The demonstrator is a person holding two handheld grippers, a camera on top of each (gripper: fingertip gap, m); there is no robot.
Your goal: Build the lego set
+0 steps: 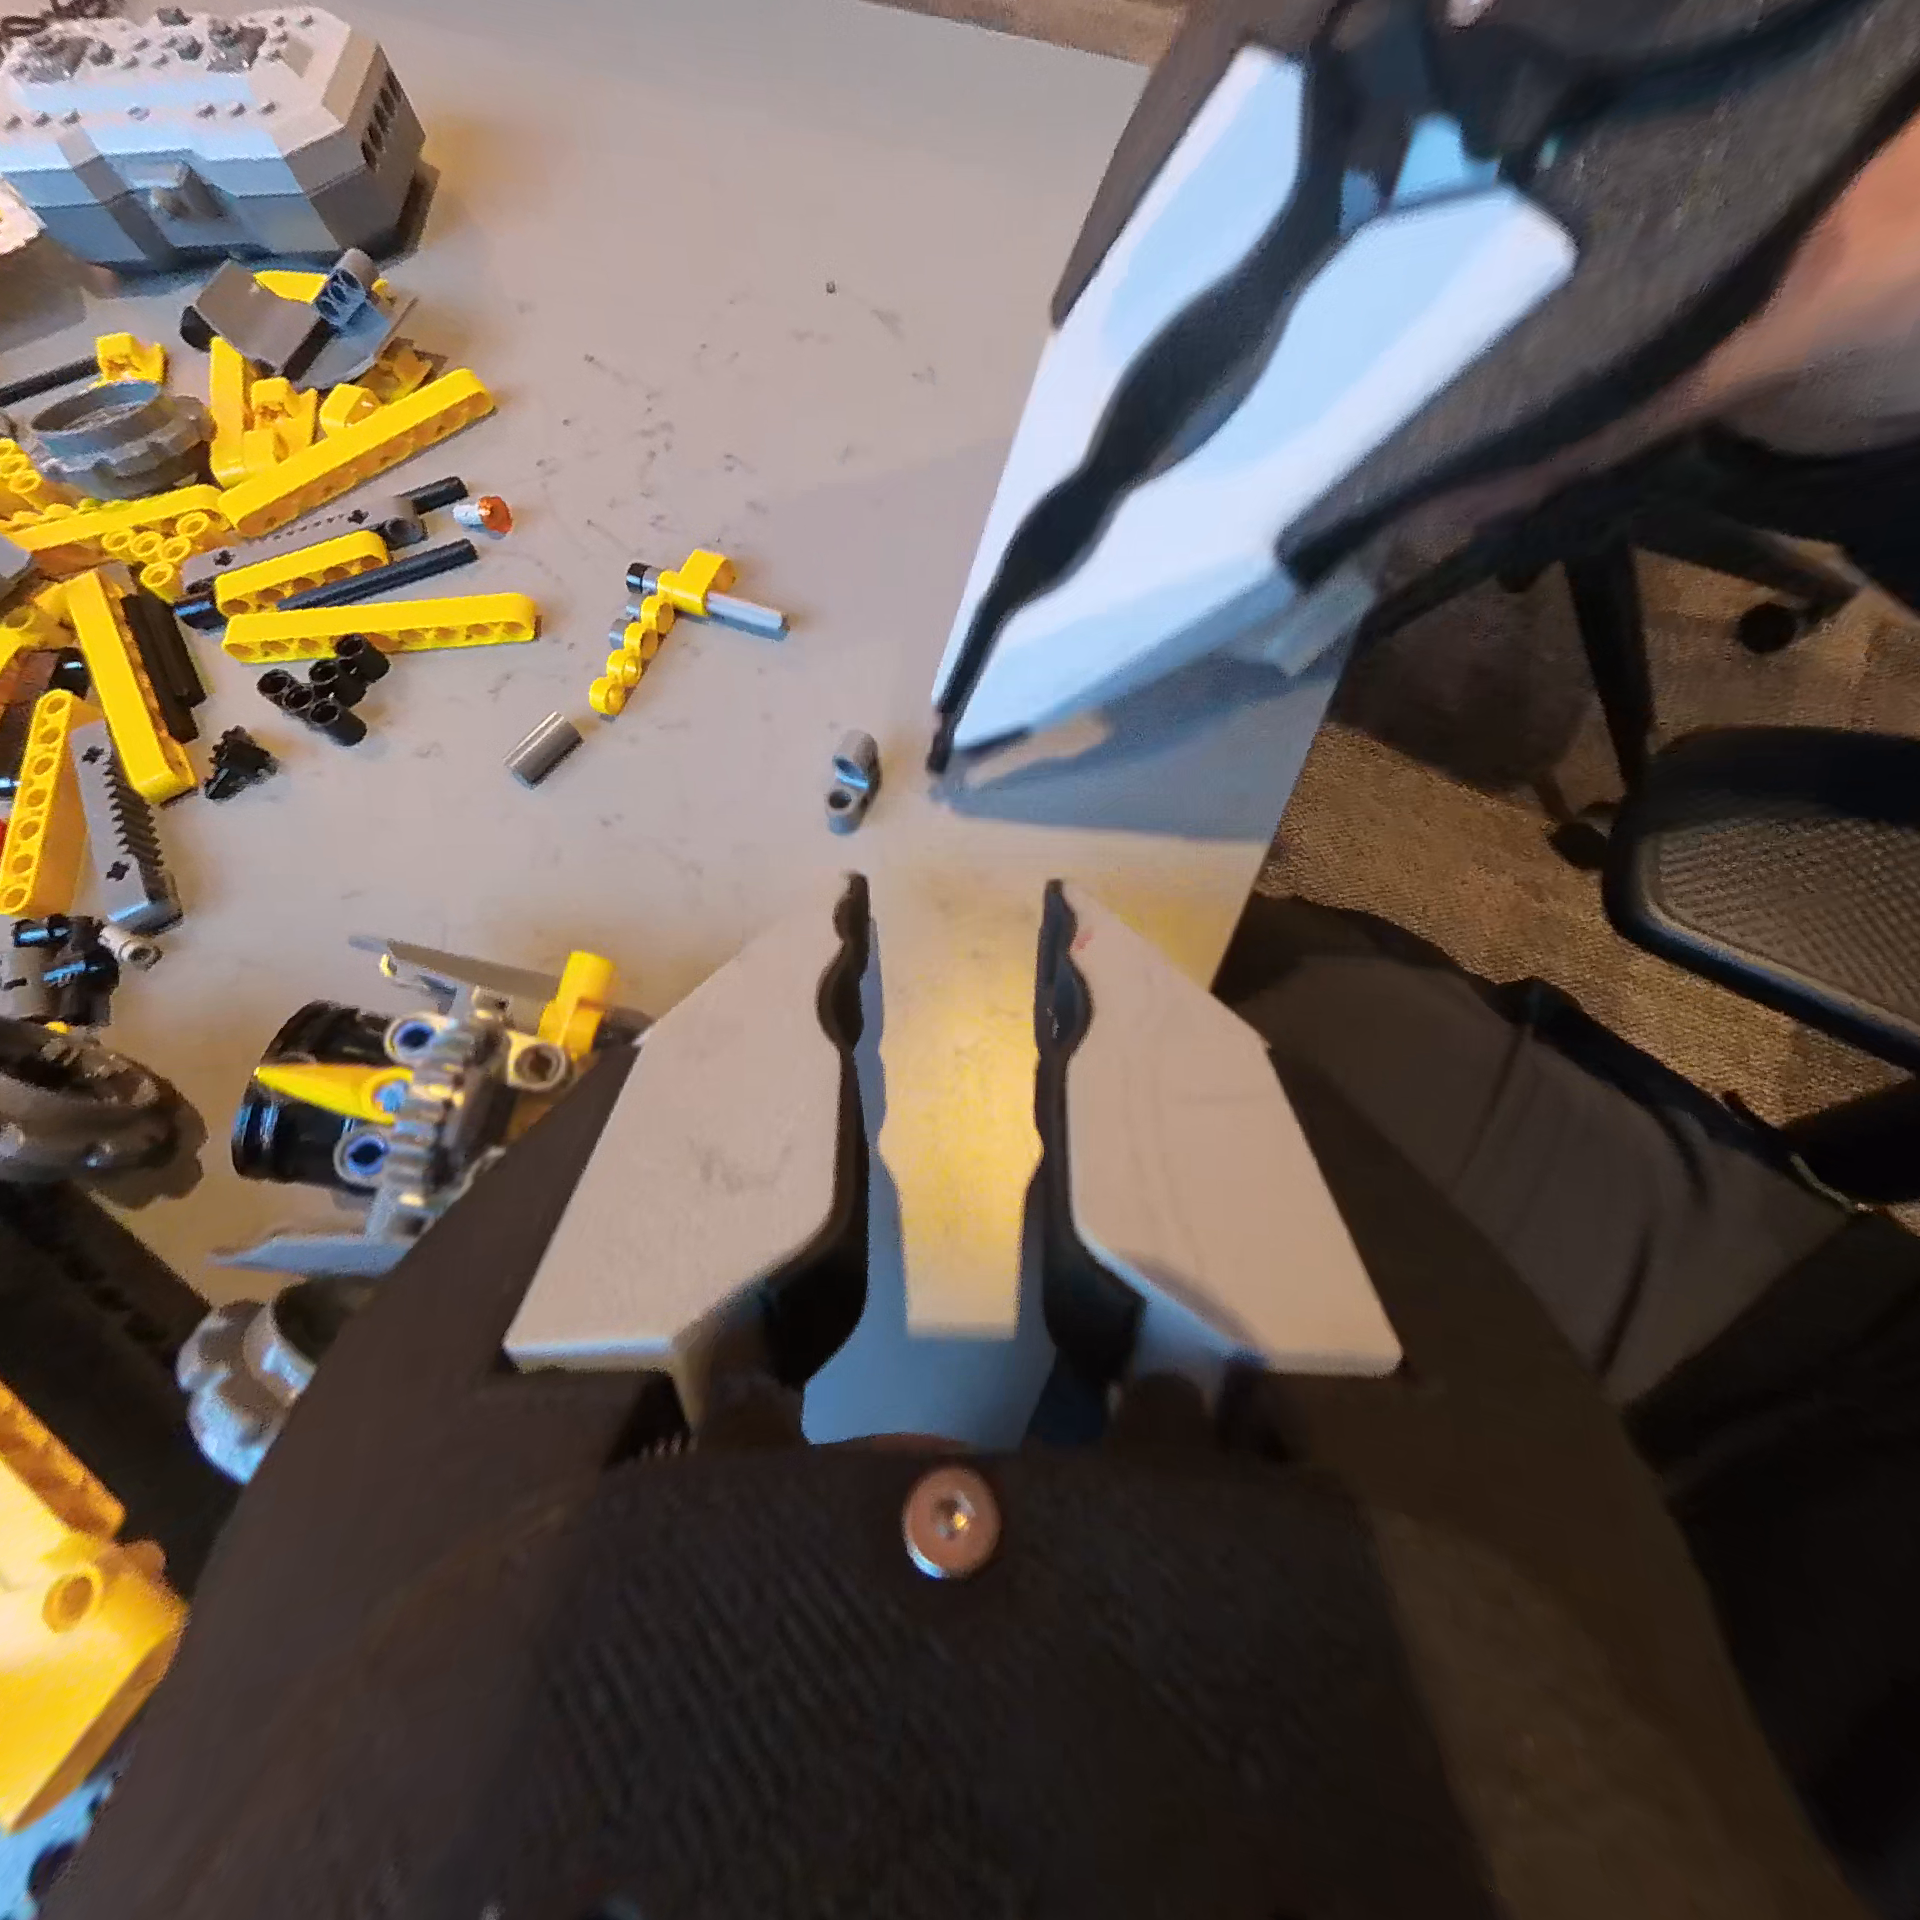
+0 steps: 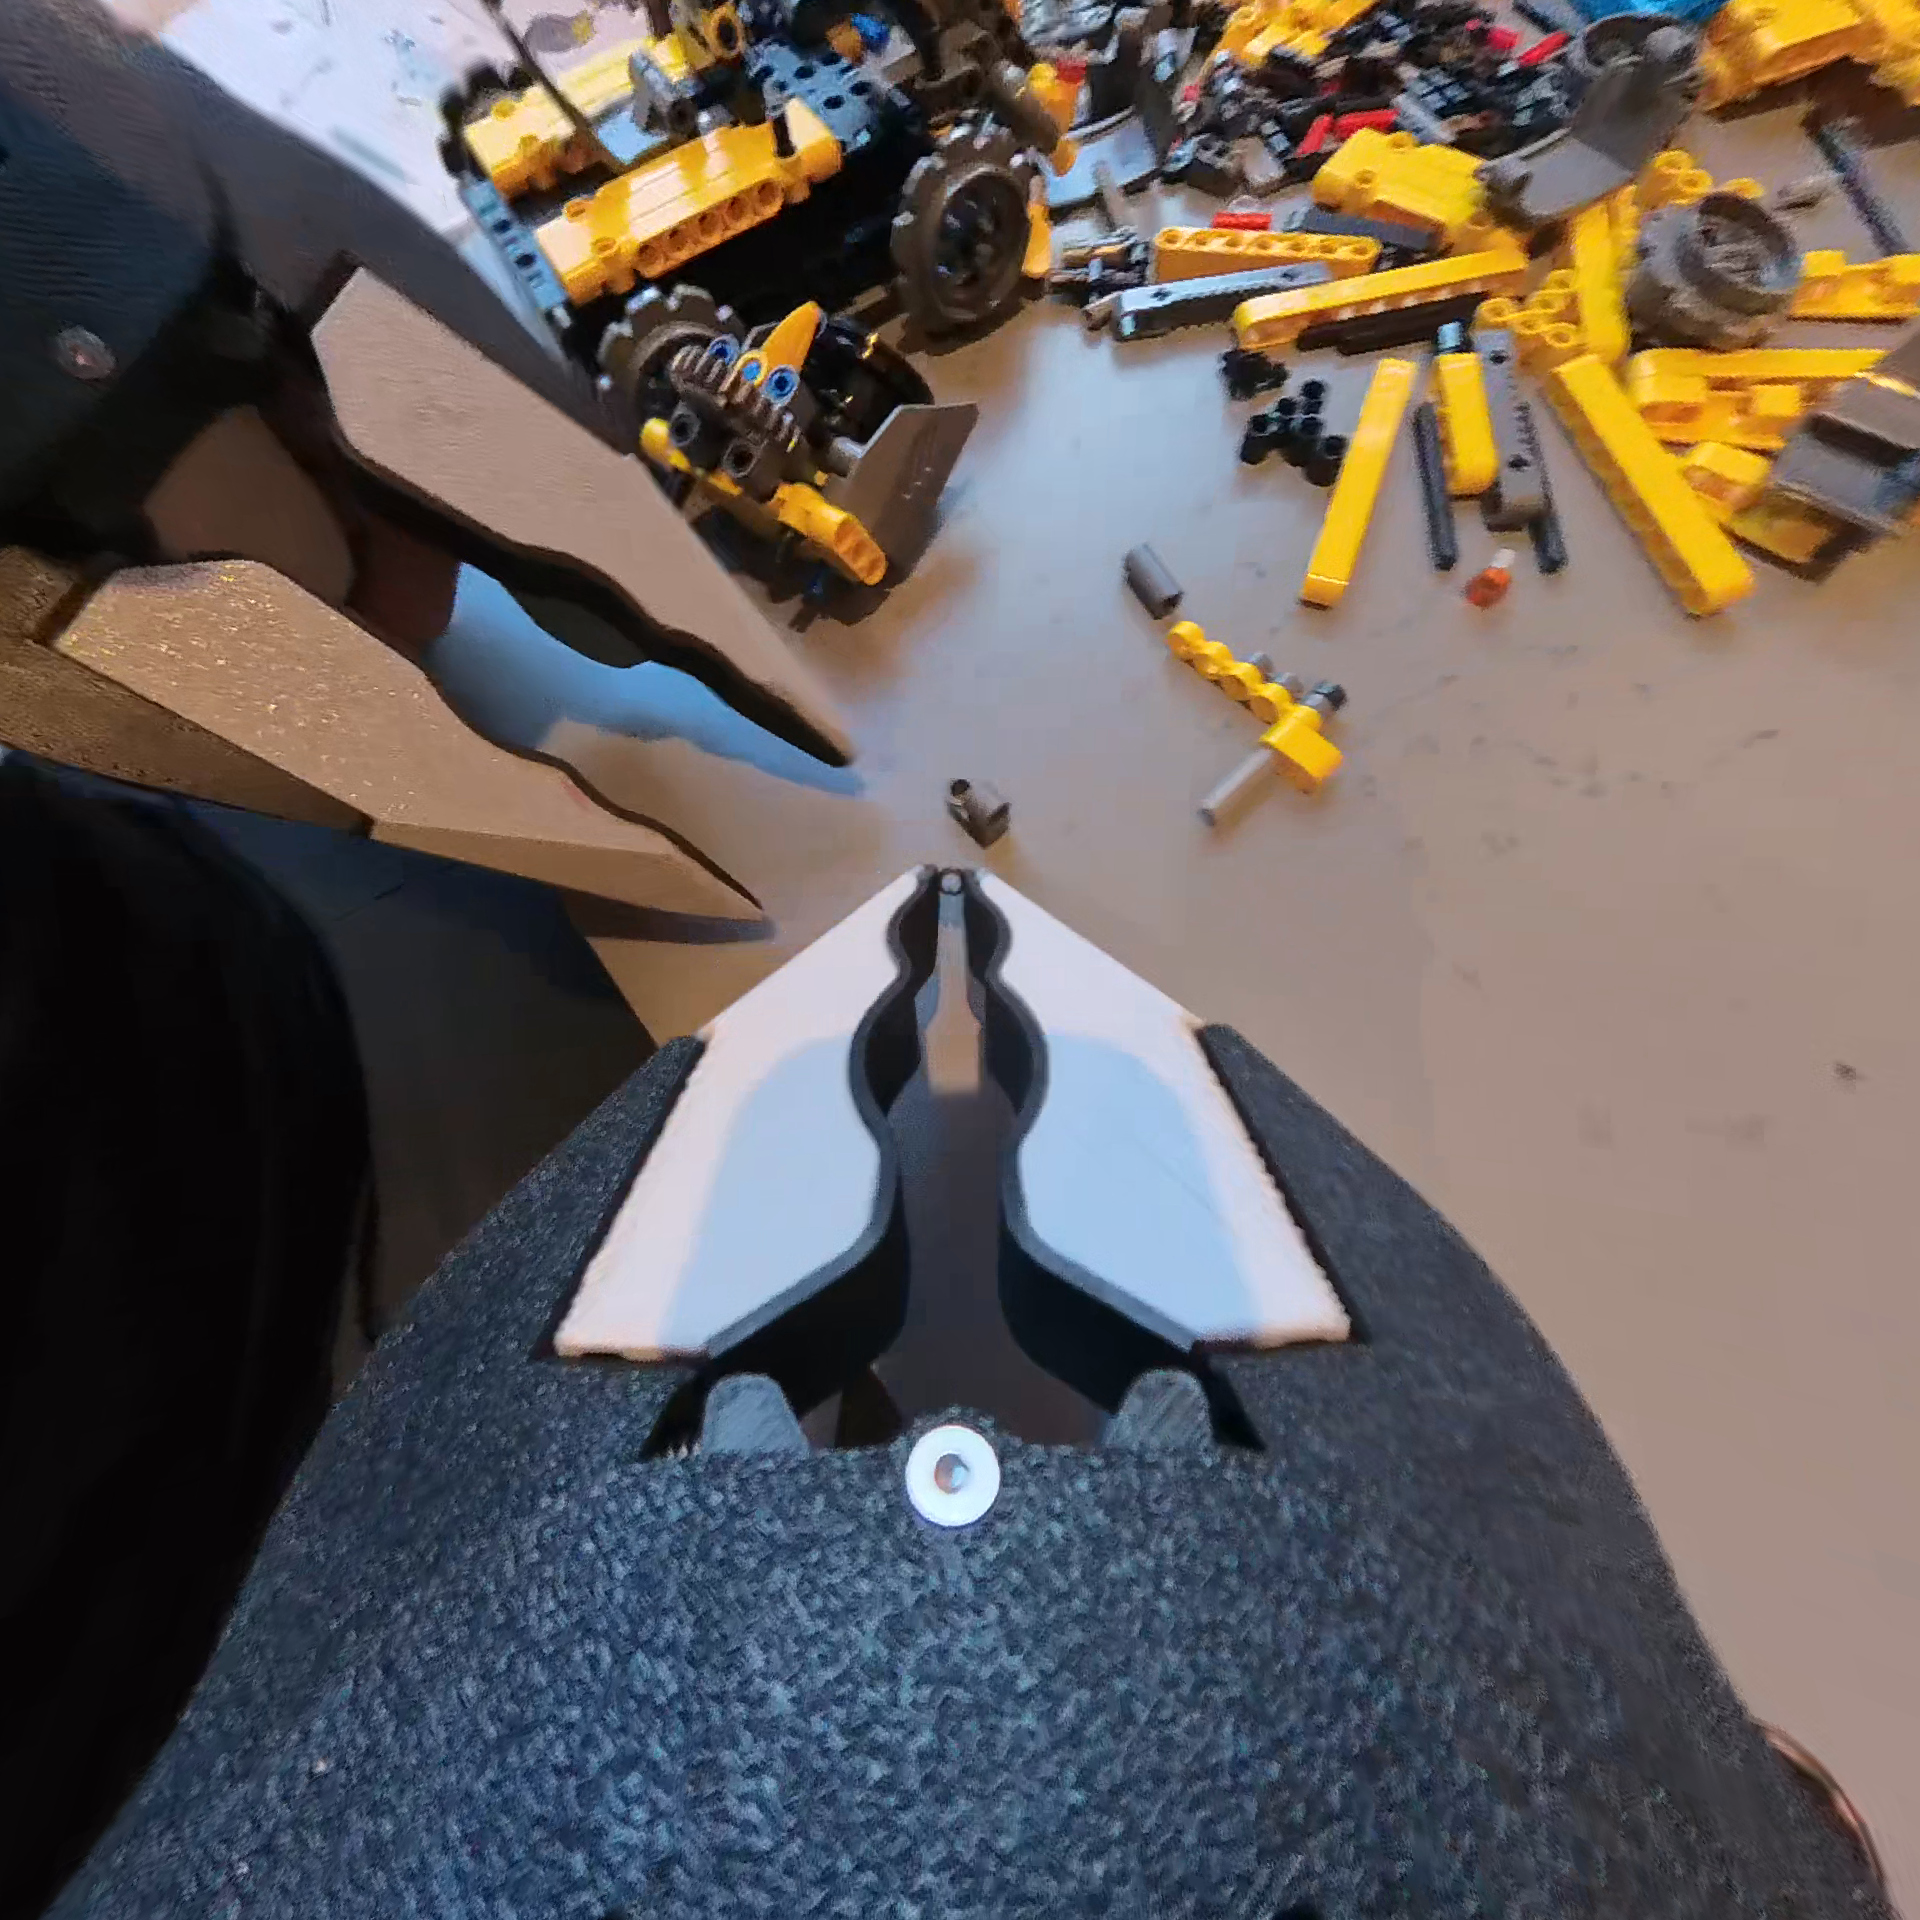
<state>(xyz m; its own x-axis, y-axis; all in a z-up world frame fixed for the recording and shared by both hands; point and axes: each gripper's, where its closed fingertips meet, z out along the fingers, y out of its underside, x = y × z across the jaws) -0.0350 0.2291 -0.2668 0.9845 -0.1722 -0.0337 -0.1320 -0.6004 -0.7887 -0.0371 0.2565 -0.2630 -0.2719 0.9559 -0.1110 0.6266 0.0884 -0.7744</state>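
Both grippers converge on one small grey connector near the tabletop (image 1: 727, 260) edge.

Right gripper (image 2: 951, 883): tips pinched together on a thin grey pin (image 2: 951, 885); small grey connector (image 2: 979, 808) lies loose just ahead of them. Left gripper (image 1: 954, 883): fingers apart, empty; connector just ahead, slightly left. Yellow beams (image 2: 1361, 483) lie well beyond.

A small connector piece (image 1: 854, 779) is being seen lying on the surface (image 1: 727, 260), between the tips of the left gripper (image 1: 954, 894) and the right gripper (image 2: 951, 881). A short cross-shaped assembly (image 2: 1262, 717) is lying beyond it, with a small sleeve (image 2: 1153, 582) beside that. A heap of loose beams (image 2: 1558, 343) is being spread farther back, and a wheeled assembly (image 2: 769, 208) is standing left of the heap.
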